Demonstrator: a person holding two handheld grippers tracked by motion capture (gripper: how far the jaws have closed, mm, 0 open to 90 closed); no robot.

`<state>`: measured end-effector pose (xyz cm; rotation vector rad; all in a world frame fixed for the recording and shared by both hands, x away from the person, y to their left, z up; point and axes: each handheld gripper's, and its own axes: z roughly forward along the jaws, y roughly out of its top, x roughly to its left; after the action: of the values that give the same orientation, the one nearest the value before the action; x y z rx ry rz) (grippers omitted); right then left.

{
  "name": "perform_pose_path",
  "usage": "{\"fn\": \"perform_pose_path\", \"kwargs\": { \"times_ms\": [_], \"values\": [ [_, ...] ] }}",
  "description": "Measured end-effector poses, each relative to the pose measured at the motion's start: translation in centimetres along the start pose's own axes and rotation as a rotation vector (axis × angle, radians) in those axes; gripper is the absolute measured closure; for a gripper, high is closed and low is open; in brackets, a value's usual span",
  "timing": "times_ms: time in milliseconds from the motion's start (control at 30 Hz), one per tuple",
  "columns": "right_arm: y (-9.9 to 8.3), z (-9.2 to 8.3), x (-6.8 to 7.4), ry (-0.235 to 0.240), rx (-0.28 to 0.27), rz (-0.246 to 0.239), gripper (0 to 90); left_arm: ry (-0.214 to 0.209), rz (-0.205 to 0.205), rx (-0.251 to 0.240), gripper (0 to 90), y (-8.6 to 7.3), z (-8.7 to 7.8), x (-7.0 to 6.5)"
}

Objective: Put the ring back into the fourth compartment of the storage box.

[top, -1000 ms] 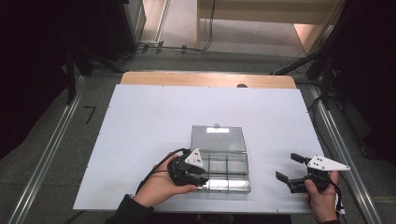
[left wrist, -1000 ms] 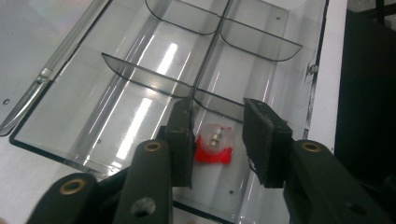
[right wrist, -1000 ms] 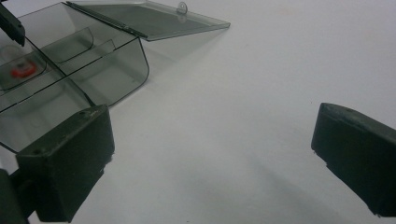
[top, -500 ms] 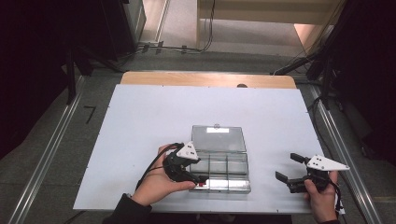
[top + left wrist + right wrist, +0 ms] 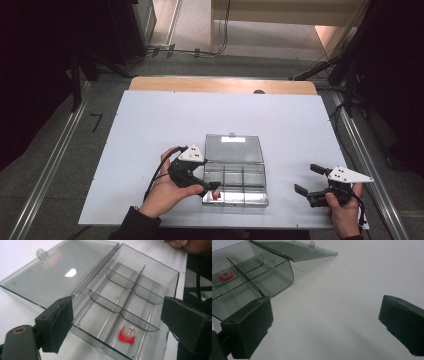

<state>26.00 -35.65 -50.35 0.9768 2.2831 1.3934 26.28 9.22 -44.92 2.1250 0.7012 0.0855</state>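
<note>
Two hands, both grippers open

Low in the frame, left of centre, the left gripper (image 5: 214, 189) points right — jaws just opened, nothing between them; the right gripper (image 5: 306, 180) at lower right points left, jaws wide apart, held by the right hand (image 5: 343, 214).

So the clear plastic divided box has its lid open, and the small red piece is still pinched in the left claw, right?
Not quite. The clear plastic divided box is open, but the small red piece lies loose in a near compartment, and the left claw stands open above it, as the left gripper view shows.
</note>
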Motion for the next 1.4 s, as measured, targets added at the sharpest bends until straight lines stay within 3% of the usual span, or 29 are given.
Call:
{"fn": "perform_pose_path", "kwargs": {
  "times_ms": [433,533,600,833,1400],
  "values": [
    [0.1,0.0,0.1,0.003,0.008,-0.010,0.0,0.015,-0.040,-0.056,7.6,0.1,-0.8,1.1],
    [0.2,-0.2,0.3,0.038,0.025,-0.025,0.0,0.010,-0.047,-0.070,6.6,0.2,-0.9,1.3],
    [0.3,-0.3,0.4,0.038,0.027,-0.030,0.0,0.009,-0.049,-0.071,6.5,0.2,-0.9,1.4],
    [0.6,-0.5,0.6,0.051,0.007,-0.010,0.0,0.011,-0.076,-0.083,3.5,0.3,-0.8,2.1],
    [1.6,-0.3,2.0,0.060,-0.024,-0.018,0.0,0.024,-0.117,-0.112,0.0,1.2,-0.1,3.8]
  ]
}}
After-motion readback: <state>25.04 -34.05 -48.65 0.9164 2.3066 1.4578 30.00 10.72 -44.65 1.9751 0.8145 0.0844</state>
